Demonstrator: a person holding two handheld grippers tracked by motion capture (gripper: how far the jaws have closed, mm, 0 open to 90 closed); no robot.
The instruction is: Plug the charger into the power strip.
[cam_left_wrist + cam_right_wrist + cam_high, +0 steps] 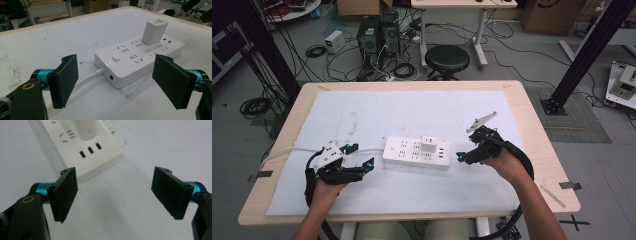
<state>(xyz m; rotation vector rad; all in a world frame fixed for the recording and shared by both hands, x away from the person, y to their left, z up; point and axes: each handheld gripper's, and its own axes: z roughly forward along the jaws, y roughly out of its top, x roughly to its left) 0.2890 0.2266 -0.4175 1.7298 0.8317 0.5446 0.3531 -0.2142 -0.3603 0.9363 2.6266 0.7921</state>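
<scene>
The long white plastic power strip lies across the middle of the white mat, its long axis running from one hand to the other, with a small white cube charger plugged in toward its right end. The left gripper sits just off the corded end, jaws wide and empty. The right gripper, jaws also wide and empty, points at the other end and is nearer the charger.

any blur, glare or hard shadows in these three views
High view: sharp, even light, faint shadows under the power strip. Left gripper view: strip and white charger crisp, the near black pads slightly soft. Right gripper view: strip end a bit blurred, soft shadow beside it; no glare.
</scene>
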